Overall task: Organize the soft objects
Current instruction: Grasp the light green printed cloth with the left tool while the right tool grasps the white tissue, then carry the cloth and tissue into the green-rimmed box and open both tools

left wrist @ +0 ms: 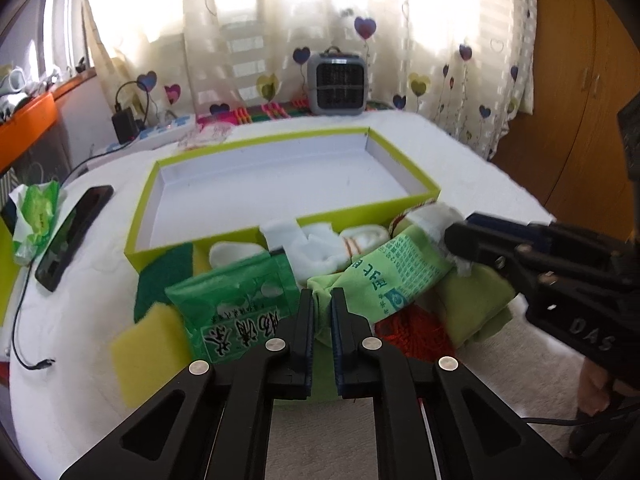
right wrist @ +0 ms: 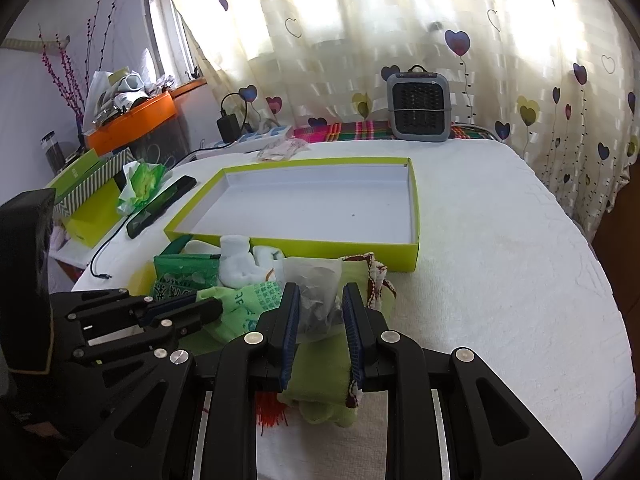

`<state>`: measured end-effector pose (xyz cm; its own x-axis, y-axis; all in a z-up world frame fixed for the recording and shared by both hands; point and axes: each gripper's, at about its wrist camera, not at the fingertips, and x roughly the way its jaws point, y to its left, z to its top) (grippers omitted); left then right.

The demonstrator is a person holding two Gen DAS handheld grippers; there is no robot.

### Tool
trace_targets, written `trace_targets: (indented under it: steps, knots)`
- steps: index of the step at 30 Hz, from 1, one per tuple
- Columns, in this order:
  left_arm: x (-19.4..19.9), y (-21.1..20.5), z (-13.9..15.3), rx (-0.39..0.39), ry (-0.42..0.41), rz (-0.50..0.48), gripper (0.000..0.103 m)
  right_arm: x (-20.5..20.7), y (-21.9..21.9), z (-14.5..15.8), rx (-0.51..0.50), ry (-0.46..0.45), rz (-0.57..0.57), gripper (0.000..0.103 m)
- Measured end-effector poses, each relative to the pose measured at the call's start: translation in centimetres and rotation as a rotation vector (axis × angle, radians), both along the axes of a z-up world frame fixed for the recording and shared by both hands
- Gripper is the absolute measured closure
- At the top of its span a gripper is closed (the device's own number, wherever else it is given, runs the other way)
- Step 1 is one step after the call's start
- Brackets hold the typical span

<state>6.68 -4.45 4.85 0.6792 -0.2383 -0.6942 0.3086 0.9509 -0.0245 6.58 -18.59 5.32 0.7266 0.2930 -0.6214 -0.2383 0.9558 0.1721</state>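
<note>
Left gripper point(left wrist: 321, 304) fingers clenched on end of light green printed pack point(left wrist: 394, 276). Right gripper point(right wrist: 320, 312) fingers grasping pack's white tissue end point(right wrist: 316, 292). One dark green tissue pack point(left wrist: 236, 300) just left of left fingers; one yellow sponge point(left wrist: 148, 340) farther left. White socks point(left wrist: 320, 244), count unclear, just beyond fingers. One lime-edged box point(left wrist: 288, 220) beyond pile, on white-covered surface. One phone point(left wrist: 74, 236) far left.

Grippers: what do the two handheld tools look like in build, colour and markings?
Both are matte black plastic with angular cut-out linkages, silver round pivot pins and blue ribbed pads lining the fingers. The right gripper carries pale "DAS" lettering and a black cable trailing beneath it. The left gripper matches.
</note>
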Motion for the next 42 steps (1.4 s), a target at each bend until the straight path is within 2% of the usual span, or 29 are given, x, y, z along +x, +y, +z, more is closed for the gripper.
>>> trace_targets:
  steps: [7, 11, 18, 26, 31, 37, 42]
  knots:
    - [0.0, 0.8, 2.6, -0.05, -0.04, 0.004, 0.096, 0.1, -0.1, 1.1, 0.003, -0.026, -0.004, 0.08]
    - [0.6, 1.5, 4.1, -0.046, -0.075, 0.026, 0.096, 0.3, -0.5, 2.4, 0.009, -0.057, -0.014, 0.08]
    - [3.0, 3.2, 6.0, -0.044, -0.098, 0.069, 0.096, 1.4, -0.8, 4.0, -0.007, -0.095, -0.03, 0.08]
    - [6.1, 5.4, 7.8, -0.08, -0.108, 0.114, 0.096, 3.6, -1.1, 5.0, -0.001, -0.083, -0.032, 0.08]
    - [8.8, 6.4, 8.0, -0.082, -0.103, 0.135, 0.096, 5.9, -1.3, 5.5, -0.005, -0.064, -0.039, 0.08]
    - [12.4, 7.4, 6.5, -0.097, -0.035, 0.143, 0.096, 9.1, -0.9, 4.7, -0.021, -0.008, -0.045, 0.08]
    - [14.9, 7.7, 5.7, -0.077, -0.007, 0.156, 0.096, 11.5, -0.4, 3.5, -0.046, 0.035, -0.041, 0.08]
